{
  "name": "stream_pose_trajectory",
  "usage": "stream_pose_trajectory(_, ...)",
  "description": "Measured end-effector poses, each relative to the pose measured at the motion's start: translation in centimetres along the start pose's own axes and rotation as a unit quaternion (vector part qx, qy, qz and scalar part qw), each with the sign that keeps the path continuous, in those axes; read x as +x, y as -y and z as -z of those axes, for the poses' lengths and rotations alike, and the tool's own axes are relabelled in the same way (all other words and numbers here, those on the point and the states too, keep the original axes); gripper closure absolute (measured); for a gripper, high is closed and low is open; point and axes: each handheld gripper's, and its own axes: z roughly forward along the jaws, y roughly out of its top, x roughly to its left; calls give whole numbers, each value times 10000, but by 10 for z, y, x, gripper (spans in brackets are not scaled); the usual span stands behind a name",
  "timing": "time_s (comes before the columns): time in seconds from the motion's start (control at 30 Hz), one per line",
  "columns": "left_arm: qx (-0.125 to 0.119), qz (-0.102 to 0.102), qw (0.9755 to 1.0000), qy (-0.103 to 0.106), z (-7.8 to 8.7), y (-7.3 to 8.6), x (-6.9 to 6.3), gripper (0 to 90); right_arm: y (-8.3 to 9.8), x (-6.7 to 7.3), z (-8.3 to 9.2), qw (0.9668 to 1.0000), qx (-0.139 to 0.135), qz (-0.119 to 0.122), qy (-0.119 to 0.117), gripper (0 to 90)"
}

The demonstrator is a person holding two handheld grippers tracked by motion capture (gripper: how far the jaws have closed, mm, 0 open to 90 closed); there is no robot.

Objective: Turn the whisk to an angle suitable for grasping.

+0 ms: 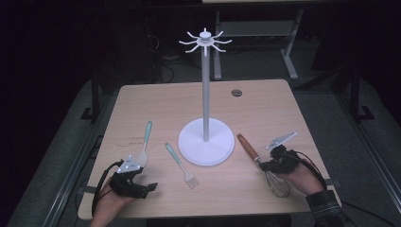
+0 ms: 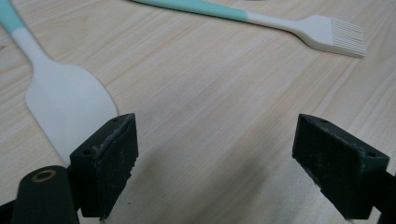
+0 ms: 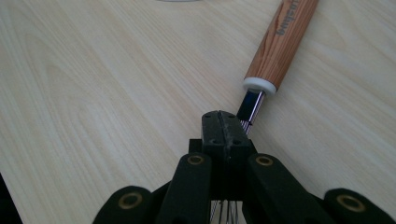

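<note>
high view: a wooden surface carries a white rack whose hooks hang bare; no container stands on it. a whisk lies near the right front edge, wooden handle pointing toward the rack's base, wire head close to the front edge. the right gripper has its jaws together over the whisk's neck, wires showing beneath them; whether it pinches a wire cannot be told. the left gripper has its jaws wide apart above bare wood, near the front left corner. a spatula lies just beside its jaw; a brush lies apart, between spatula and rack. open room spans the far half.
</note>
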Motion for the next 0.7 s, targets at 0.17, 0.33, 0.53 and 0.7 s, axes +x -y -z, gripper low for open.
stream_pose_trajectory(0.17, 12, 1, 10000, -1, 0, 0, 0, 139, 2, -8, 3, 9998, 90, -14, 195, 900)
stream_pose_trajectory(0.33, 24, -9, 10000, -5, -1, 0, 0, 140, 1, -16, 5, 9990, 156, -20, 412, 900)
stream_pose_trajectory(0.53, -25, 40, 10000, 5, 0, 0, 0, 140, 1, -29, 6, 9971, 225, -13, 727, 900)
stream_pose_trajectory(0.7, -42, 37, 10000, -11, 0, 0, 0, 140, -1, -42, 9, 9946, 234, -5, 1009, 900)
